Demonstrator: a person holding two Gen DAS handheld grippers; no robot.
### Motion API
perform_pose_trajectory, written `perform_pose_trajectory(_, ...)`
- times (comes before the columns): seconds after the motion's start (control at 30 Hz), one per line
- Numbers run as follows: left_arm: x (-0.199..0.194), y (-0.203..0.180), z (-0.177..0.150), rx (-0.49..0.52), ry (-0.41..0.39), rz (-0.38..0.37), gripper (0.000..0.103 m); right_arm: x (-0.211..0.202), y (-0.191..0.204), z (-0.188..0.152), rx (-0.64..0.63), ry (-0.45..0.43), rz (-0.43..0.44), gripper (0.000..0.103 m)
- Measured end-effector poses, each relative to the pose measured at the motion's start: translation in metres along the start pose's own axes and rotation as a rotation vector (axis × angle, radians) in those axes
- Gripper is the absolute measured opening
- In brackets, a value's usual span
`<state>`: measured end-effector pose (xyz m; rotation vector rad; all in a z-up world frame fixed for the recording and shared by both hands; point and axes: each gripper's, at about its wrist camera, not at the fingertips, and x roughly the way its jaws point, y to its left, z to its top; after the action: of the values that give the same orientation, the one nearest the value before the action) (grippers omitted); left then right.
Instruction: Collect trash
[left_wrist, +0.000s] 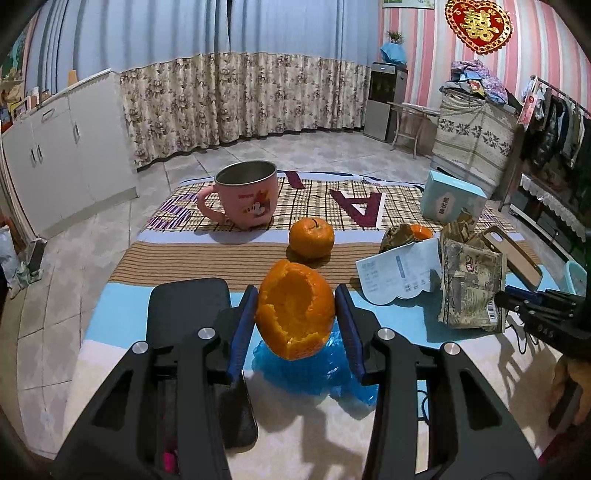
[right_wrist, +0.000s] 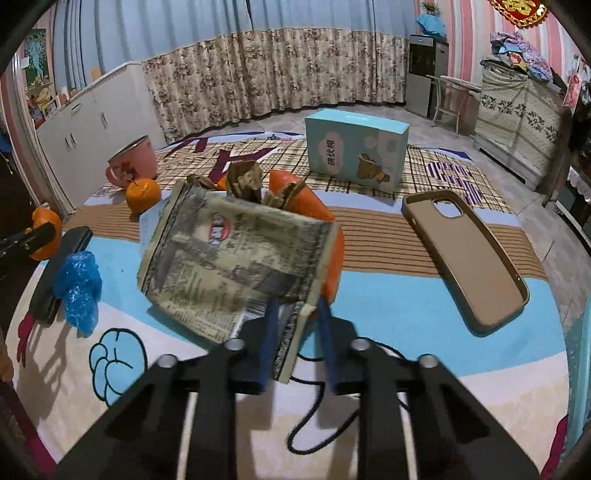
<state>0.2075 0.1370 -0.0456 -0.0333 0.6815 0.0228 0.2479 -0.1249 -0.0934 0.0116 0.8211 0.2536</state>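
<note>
My left gripper (left_wrist: 295, 308) is shut on a hollow orange peel (left_wrist: 295, 310) and holds it above a crumpled blue plastic bag (left_wrist: 325, 369) on the table; the peel also shows in the right wrist view (right_wrist: 46, 236). My right gripper (right_wrist: 295, 325) has its blue pads on either side of the edge of a printed snack wrapper (right_wrist: 229, 266), which is lifted and tilted; the wrapper also shows in the left wrist view (left_wrist: 469, 288). More orange peel (right_wrist: 314, 214) lies behind the wrapper. The blue bag also shows in the right wrist view (right_wrist: 77, 288).
A whole orange (left_wrist: 311, 237), a pink mug (left_wrist: 245, 197), a light blue box (right_wrist: 354, 151), a tan phone case (right_wrist: 465, 258), a black phone (left_wrist: 188, 321) and a white paper sheet (left_wrist: 402, 273) lie on the patterned tablecloth (left_wrist: 122, 321). A black cable (right_wrist: 317, 417) lies near the front edge.
</note>
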Motion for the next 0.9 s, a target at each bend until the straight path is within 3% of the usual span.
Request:
perform_pose_trajectory(0.33, -0.026, -0.009, 0.003, 0.006, -0.021, 0.011, 0.042, -0.033, -0.023, -0.002, 0.042, -0.039, 0.016, 0.004)
perform_pose_trajectory(0.6, -0.049, -0.031, 0.01, 0.008, -0.056, -0.015, 0.042, -0.081, -0.053, -0.01, 0.077, -0.104, -0.014, 0.003)
perform_pose_trajectory(0.9, -0.058, -0.082, 0.008, 0.028, -0.059, -0.076, 0.042, -0.128, -0.105, -0.027, 0.142, -0.152, -0.074, 0.003)
